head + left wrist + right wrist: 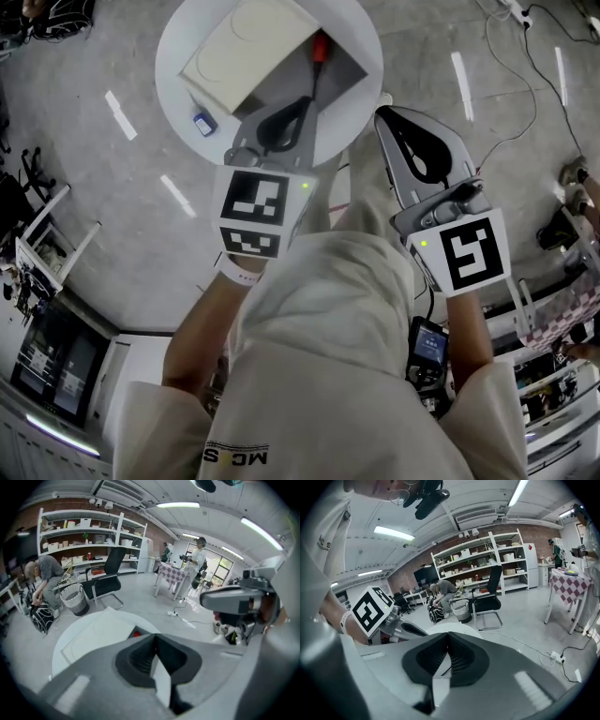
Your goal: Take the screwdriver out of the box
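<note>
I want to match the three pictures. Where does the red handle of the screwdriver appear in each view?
Head view: the red handle is at top centre, at the right side of the pale box.
Left gripper view: a small red spot just below centre, at the box's right edge.
Right gripper view: not in it.
Shared landmark: the round white table.

**Bright, even light; warped rims on both gripper views**

Ceiling strip lights (178, 504) are blazing here, and the one at the upper right of the left gripper view burns out to pure white. Daylight flares through the windows (220, 565) at centre right. Down in the head view, the floor (84, 159) throws back white streaks of glare and the round table (178, 42) is nearly washed out. Both gripper views bend hard at the rim and go black in the corners. The left gripper (155, 635) and right gripper (449, 634) sit soft and out of focus up close. Shadows are faint.
</note>
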A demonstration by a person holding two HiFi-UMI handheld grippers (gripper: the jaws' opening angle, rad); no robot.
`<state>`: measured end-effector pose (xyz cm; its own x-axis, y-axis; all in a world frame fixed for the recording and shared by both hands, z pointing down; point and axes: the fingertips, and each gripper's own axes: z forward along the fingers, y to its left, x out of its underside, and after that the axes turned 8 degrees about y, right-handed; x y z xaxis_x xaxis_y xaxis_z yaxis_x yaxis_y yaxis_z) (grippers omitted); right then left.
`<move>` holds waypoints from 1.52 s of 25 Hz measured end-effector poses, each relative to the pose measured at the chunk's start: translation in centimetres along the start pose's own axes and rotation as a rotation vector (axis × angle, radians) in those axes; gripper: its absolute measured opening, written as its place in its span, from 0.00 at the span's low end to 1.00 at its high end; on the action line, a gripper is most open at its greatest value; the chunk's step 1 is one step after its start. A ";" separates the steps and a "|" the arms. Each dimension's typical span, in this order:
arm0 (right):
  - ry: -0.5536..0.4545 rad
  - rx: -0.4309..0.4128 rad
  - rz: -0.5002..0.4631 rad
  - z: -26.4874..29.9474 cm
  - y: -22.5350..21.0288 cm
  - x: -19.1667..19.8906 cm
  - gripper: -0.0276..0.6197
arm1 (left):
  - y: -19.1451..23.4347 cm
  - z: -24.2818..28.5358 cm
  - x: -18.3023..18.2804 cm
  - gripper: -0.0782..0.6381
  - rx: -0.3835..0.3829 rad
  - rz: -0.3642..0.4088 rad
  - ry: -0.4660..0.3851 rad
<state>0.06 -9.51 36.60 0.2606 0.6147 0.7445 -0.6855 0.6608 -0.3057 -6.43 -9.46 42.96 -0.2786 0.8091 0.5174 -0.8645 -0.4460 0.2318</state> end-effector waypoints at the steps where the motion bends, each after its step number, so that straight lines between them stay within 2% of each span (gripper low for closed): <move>1: 0.002 -0.001 0.002 0.5 -0.2 0.4 0.04 | 0.3 0.7 0.2 0.11 -0.002 -0.006 0.006; 6: 0.012 -0.009 0.021 2.1 -0.9 1.8 0.04 | 1.6 3.9 1.6 0.11 -0.002 -0.069 0.049; 7: 0.011 -0.009 0.026 2.4 -1.2 1.9 0.04 | 1.8 4.5 1.6 0.14 0.002 -0.074 0.054; 8: 0.013 -0.011 0.024 2.7 -1.5 2.1 0.04 | 2.0 5.2 1.7 0.22 0.007 -0.079 0.061; 14: 0.017 0.005 0.074 4.4 -3.2 3.4 0.04 | 3.5 8.8 3.3 0.22 -0.012 -0.096 0.119; 21: 0.049 -0.016 0.063 5.2 -4.8 5.1 0.04 | 4.9 12.5 4.6 0.23 -0.036 -0.111 0.188; 32: 0.038 0.006 0.123 6.4 -6.0 3.8 0.04 | 6.5 16.4 5.0 0.24 -0.039 -0.122 0.290; 38: 0.046 0.007 0.123 6.4 -6.8 3.8 0.04 | 6.3 18.3 5.6 0.26 -0.025 -0.138 0.340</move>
<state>1.39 -14.45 45.30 0.2052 0.7099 0.6738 -0.7187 0.5766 -0.3886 -5.78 -14.75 62.45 -0.2779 0.9439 0.1785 -0.9126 -0.3174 0.2578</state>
